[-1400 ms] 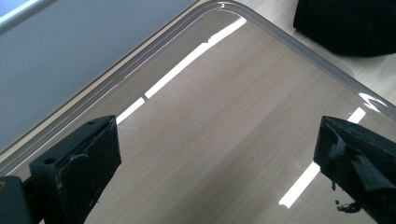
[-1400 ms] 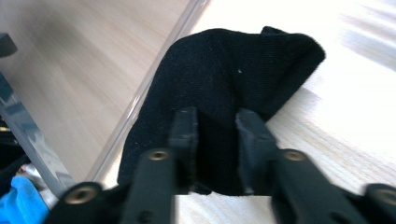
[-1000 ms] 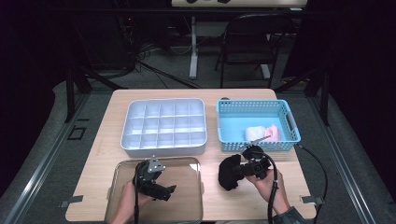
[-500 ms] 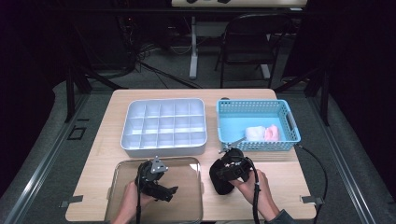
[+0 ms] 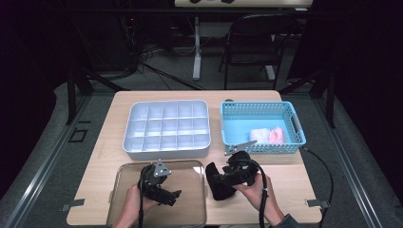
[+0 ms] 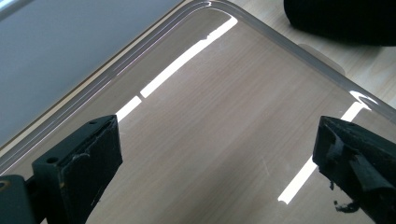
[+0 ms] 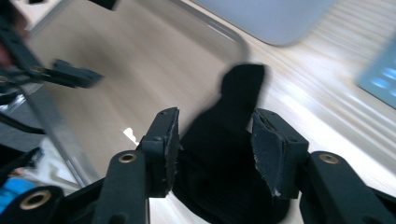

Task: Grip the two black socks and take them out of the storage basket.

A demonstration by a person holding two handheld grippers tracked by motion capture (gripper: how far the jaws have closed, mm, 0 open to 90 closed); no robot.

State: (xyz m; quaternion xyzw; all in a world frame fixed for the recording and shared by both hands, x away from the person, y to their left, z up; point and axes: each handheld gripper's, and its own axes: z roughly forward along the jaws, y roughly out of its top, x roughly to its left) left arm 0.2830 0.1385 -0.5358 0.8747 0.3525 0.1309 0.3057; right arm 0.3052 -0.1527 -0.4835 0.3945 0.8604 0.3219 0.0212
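A: Why is the black cloth (image 7: 229,154) lying on the surface beside the clear tray (image 5: 190,209)?

B: Likely just set down; the right gripper (image 7: 215,149) has just been opening, its jaws apart either side of the cloth and seemingly not pinching it

A: And the left gripper (image 6: 215,154)?

B: Jaws wide open and empty over the tray, probably waiting to take the cloth

Bare table strip at lower right of high view is lying free. Compartment tray (image 5: 166,128) & blue basket (image 5: 261,126) are blocking upper centre; black cloth (image 5: 219,183) is sitting btw clear tray (image 5: 190,209) & right gripper (image 5: 223,179).
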